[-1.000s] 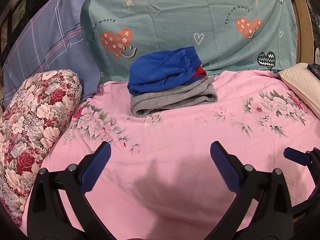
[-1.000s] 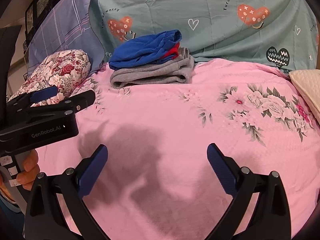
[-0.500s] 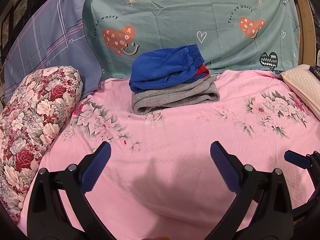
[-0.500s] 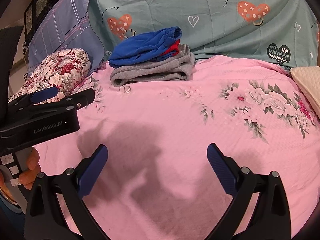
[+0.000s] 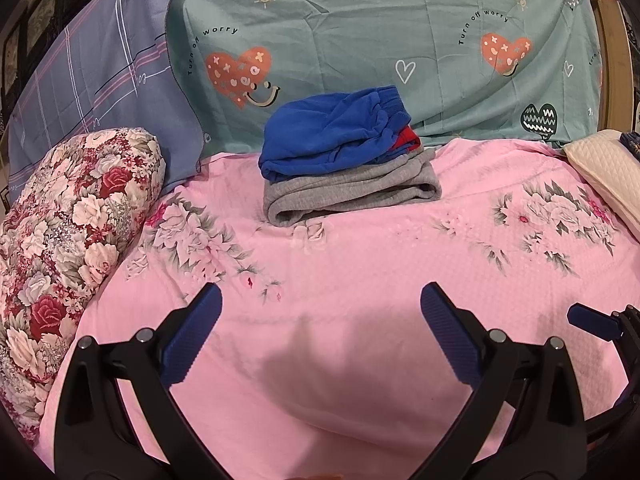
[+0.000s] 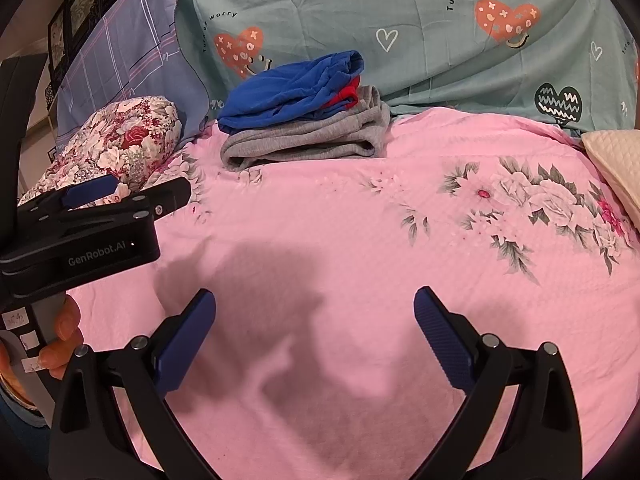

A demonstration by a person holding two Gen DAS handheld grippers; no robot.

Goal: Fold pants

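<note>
My left tool [image 5: 318, 312] and my right tool [image 6: 314, 316] both hang over the pink bed sheet [image 5: 380, 264] with their fingers spread wide and nothing between them. The pants sit at about twelve o'clock from the left tool, closer to eleven from the right, well apart from both, against the teal bedding [image 5: 360, 20] at the back of the bed. They are a stack: blue pants [image 5: 332, 132] on top, a sliver of red cloth [image 5: 408, 138] under their right end, and grey pants [image 5: 352, 192] at the bottom.

All of it looks soft, light and limp, so I judge it will sag and drape the moment I lift it and will not hold any shape by itself. The blue pair looks loosely bunched, not crisply folded, and its gathered waistband faces one o'clock. I would pinch there, one tool at each end of the band, since the thick elastic should give the ribbed pads something to bite. The risk is catching the red layer underneath too.
</note>
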